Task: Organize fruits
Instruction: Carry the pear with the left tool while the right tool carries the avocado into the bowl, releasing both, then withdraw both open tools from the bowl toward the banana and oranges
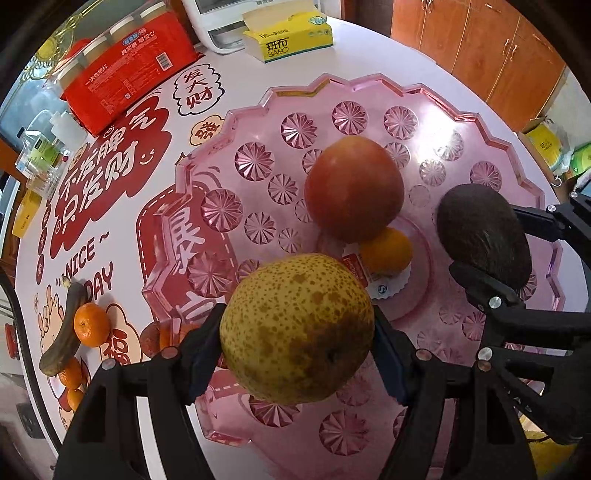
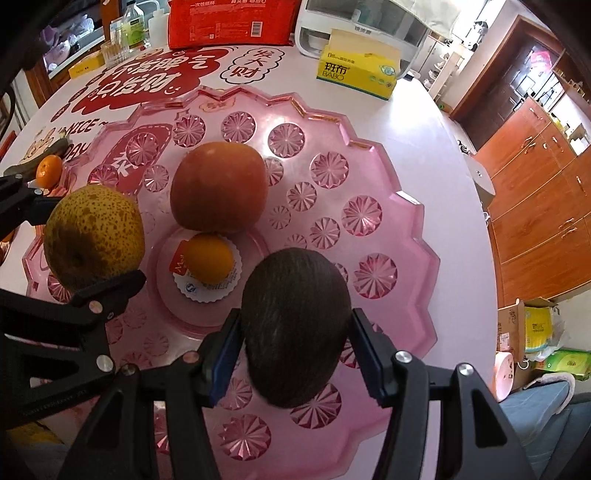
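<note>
My left gripper (image 1: 297,332) is shut on a speckled yellow pear (image 1: 297,328) and holds it over the near part of the pink plastic tray (image 1: 258,122). My right gripper (image 2: 295,332) is shut on a dark brown avocado (image 2: 295,325) over the tray's (image 2: 388,177) near side. A red apple (image 1: 352,188) and a small orange (image 1: 386,251) on a white paper cup lie in the tray's middle; both show in the right wrist view, apple (image 2: 218,188), orange (image 2: 208,260). The pear (image 2: 94,236) and avocado (image 1: 484,236) each show in the other view.
On the table left of the tray lie a tangerine (image 1: 90,325), a dark overripe banana (image 1: 64,332) and more small oranges (image 1: 70,373). A red package (image 1: 125,70), a yellow tissue box (image 1: 291,37) and a white appliance (image 2: 354,26) stand at the back. Bottles (image 2: 135,29) stand far left.
</note>
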`<control>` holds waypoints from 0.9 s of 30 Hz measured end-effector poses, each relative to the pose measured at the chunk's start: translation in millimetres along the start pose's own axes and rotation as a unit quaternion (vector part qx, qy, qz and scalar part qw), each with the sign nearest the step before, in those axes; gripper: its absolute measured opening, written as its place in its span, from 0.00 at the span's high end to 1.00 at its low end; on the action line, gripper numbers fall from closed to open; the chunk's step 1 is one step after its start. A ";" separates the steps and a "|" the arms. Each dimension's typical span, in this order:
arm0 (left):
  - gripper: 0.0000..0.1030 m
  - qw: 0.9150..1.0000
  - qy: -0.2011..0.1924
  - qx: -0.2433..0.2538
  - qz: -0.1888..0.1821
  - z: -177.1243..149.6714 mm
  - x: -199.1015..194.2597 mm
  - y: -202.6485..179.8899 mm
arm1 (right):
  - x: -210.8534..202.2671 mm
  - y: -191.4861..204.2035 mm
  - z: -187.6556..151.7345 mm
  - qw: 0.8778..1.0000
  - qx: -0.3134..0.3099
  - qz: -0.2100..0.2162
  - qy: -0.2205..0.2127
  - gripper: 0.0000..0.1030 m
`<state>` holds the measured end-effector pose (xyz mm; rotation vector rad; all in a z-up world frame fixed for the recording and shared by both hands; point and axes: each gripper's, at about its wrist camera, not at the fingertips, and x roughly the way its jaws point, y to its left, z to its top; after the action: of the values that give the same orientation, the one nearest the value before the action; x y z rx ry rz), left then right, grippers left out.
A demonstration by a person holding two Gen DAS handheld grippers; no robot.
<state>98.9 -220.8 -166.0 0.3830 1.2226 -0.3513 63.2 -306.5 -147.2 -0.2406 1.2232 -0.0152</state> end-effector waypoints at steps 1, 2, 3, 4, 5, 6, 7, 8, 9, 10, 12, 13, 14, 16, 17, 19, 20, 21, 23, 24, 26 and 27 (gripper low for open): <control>0.29 1.000 0.000 -0.002 -0.003 -0.1 -0.5 0.7 | -0.4 -0.8 -0.5 1.000 0.003 0.004 0.000 0.43; 0.27 1.000 0.000 -0.005 -0.008 -0.3 -1.3 1.4 | -0.9 -1.9 -1.1 1.000 0.005 0.008 -0.001 0.43; 0.26 1.000 0.000 -0.007 -0.012 -0.5 -1.9 2.3 | -1.8 -3.2 -1.5 1.000 0.007 0.010 -0.002 0.43; 0.22 1.000 0.000 -0.011 -0.016 -0.5 -3.0 3.4 | -2.5 -4.0 -2.1 1.000 0.009 0.010 -0.004 0.43; 0.17 1.000 -0.002 -0.014 -0.018 -0.6 -4.3 4.7 | -3.5 -5.1 -2.7 1.000 0.011 0.009 -0.006 0.43; 0.15 1.000 -0.003 -0.017 -0.021 -0.7 -5.8 5.8 | -4.8 -6.8 -3.3 1.000 0.013 0.008 -0.008 0.43; 0.11 0.999 -0.004 -0.020 -0.027 -0.6 -6.9 7.3 | -6.1 -8.2 -3.3 1.000 0.016 0.006 -0.010 0.43; 0.08 0.999 -0.004 -0.024 -0.034 -0.6 -7.7 9.2 | -7.0 -9.5 -3.2 1.000 0.018 0.005 -0.012 0.43; 0.07 0.999 -0.004 -0.027 -0.040 -0.6 -8.3 10.5 | -8.2 -11.1 -3.4 1.000 0.021 0.005 -0.013 0.43; 0.05 0.999 -0.003 -0.029 -0.045 -0.8 -8.9 11.4 | -9.1 -12.4 -3.5 1.000 0.024 0.006 -0.014 0.43; 0.04 0.999 -0.002 -0.030 -0.044 -1.1 -10.0 10.8 | -10.6 -14.4 -3.9 0.999 0.031 0.008 -0.016 0.43; 0.04 0.999 -0.001 -0.030 -0.041 -1.5 -10.8 10.3 | -11.2 -14.9 -4.2 0.999 0.034 0.009 -0.016 0.43; 0.04 0.999 -0.001 -0.030 -0.039 -2.1 -11.8 9.8 | -12.2 -15.6 -4.7 0.999 0.036 0.011 -0.017 0.42; 0.04 0.999 0.000 -0.029 -0.039 -3.7 -14.5 9.6 | -14.0 -15.8 -5.4 0.999 0.038 0.013 -0.020 0.42; 0.04 0.999 -0.001 -0.031 -0.041 -4.7 -16.5 10.1 | -15.6 -15.7 -6.2 0.999 0.039 0.013 -0.022 0.41; 0.04 0.999 -0.004 -0.033 -0.042 -6.1 -20.8 11.6 | -18.8 -15.2 -7.1 0.999 0.039 0.016 -0.026 0.41; 0.04 0.999 -0.006 -0.034 -0.042 -6.6 -23.3 12.5 | -20.6 -14.9 -7.5 0.999 0.040 0.017 -0.029 0.41; 0.04 0.999 -0.008 -0.034 -0.042 -7.5 -25.8 13.1 | -22.5 -14.5 -8.0 0.999 0.040 0.018 -0.031 0.41; 0.04 0.999 -0.010 -0.033 -0.041 -8.5 -30.5 13.7 | -26.1 -14.4 -8.8 0.998 0.040 0.019 -0.035 0.41; 0.04 0.999 -0.010 -0.031 -0.041 -9.0 -32.5 14.2 | -28.5 -14.1 -9.3 0.998 0.041 0.021 -0.037 0.41; 0.03 0.999 -0.013 -0.031 -0.039 -10.6 -37.9 14.9 | -32.9 -13.5 -9.7 0.998 0.042 0.024 -0.042 0.41; 0.03 0.999 -0.015 -0.030 -0.039 -11.6 -41.6 14.9 | -36.6 -13.3 -10.4 0.998 0.043 0.025 -0.045 0.41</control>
<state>83.4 -200.0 -128.5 0.2780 1.2179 -0.3849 42.5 -316.1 -114.0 -0.1335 1.1349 -0.0134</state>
